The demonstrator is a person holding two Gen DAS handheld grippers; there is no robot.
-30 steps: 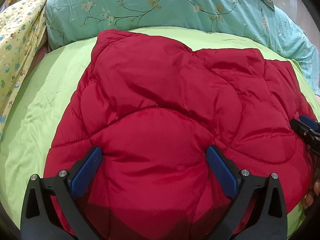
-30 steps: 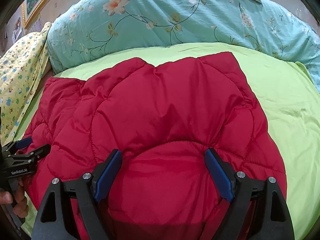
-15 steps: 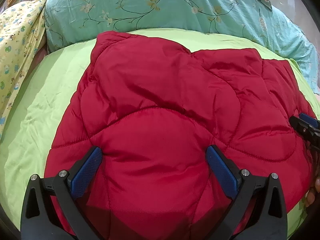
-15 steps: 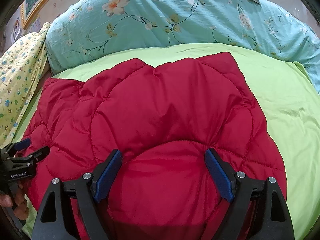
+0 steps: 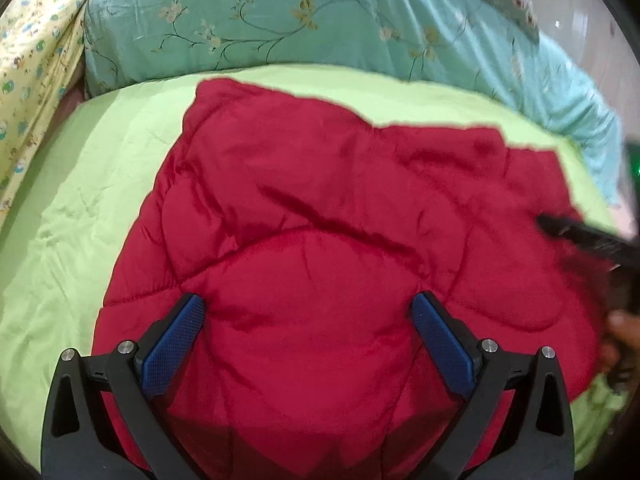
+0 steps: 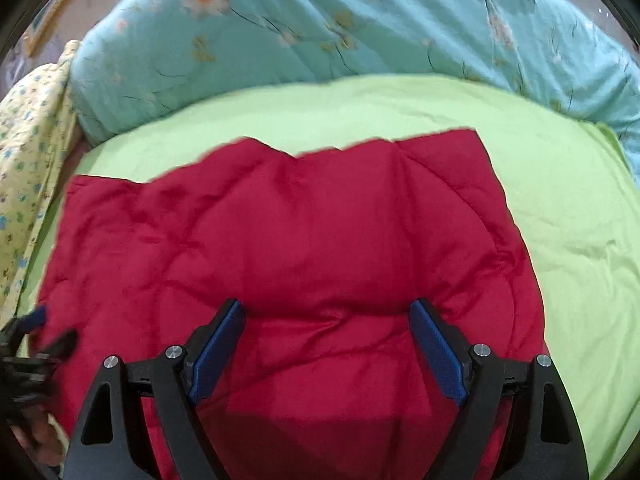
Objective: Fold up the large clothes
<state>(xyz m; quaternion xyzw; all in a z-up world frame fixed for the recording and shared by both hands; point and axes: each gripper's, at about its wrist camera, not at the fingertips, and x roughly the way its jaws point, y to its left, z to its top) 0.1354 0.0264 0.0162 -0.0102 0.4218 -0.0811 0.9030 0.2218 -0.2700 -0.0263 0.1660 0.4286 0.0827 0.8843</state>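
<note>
Red quilted jacket: spread flat on green bed sheet, unmoved.
Left gripper: jaws apart over near hem, unchanged.
Right gripper: jaws apart, nothing clamped; shifted sideways, view now blurred.

I am working in a home bedroom — a bed under a lime-green sheet, a teal floral duvet bunched along its far side, yellow patterned bedding at left.
</note>
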